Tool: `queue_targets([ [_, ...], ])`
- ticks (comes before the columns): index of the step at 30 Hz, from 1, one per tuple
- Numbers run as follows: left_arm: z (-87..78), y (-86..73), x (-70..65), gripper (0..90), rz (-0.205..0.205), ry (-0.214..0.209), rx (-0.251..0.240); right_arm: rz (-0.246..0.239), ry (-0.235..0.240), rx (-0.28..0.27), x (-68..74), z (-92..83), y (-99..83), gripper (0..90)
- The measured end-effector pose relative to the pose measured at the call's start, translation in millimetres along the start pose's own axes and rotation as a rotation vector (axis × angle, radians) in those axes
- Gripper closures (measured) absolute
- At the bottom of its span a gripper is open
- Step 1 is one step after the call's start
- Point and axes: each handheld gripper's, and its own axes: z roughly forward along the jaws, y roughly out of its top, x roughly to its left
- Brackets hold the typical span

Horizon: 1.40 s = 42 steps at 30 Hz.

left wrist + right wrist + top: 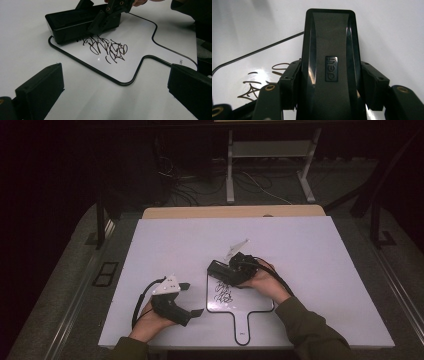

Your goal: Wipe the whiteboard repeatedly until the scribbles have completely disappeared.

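The black eraser [329,67], a long block with a small raised label on its back, sat on the upper left corner of the small paddle-shaped whiteboard [250,305], just above a tangle of black scribbles [107,48]. Part of it hung past the board's black-edged rim, over the white table [310,250]. From the left gripper view its near end [72,25] lay flat on the surface, right at the top of the marker lines, which were not wiped.

The right gripper [235,269] had the eraser pinched across its width, one black jaw pressed against each long side, as the right gripper view showed plainly. The person's right hand [264,279] was wrapped around that gripper's body, an olive sleeve [310,330] trailing back toward the table's near edge, and a cable curved away from it.

The left gripper [175,302] lay well apart from the board's handle [242,327], off to the left near the front edge of the table, cradled in the left hand [150,322]. Its jaws stood spread wide with nothing between them, pointing across toward the scribbles.

Beyond the table's far edge were a pale wooden strip [230,212], white desk legs [230,165] and loose cables [190,187] on a dark floor.
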Motion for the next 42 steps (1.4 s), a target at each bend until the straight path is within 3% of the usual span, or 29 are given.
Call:
queue_targets([
  [21,-0.2,0.1,-0.1,0.0,0.001,0.001,-0.001,-0.050,-0.042,0.018,2.4,5.8,-1.3,38.8],
  [25,-0.3,0.1,-0.1,0.0,0.000,0.001,-0.001,-0.042,-0.035,0.017,6.1,5.5,-1.2,38.8],
  [28,-0.4,0.0,-0.2,0.0,0.000,0.002,-0.002,-0.066,-0.039,0.025,7.4,5.1,-1.2,38.8],
  [29,-0.4,0.1,-0.2,0.0,0.001,0.002,-0.001,-0.050,-0.033,0.020,9.9,5.2,-1.0,38.8],
  [42,-0.6,0.2,-0.5,0.0,-0.001,0.003,-0.003,-0.112,-0.032,0.039,25.6,1.6,-3.1,38.8],
])
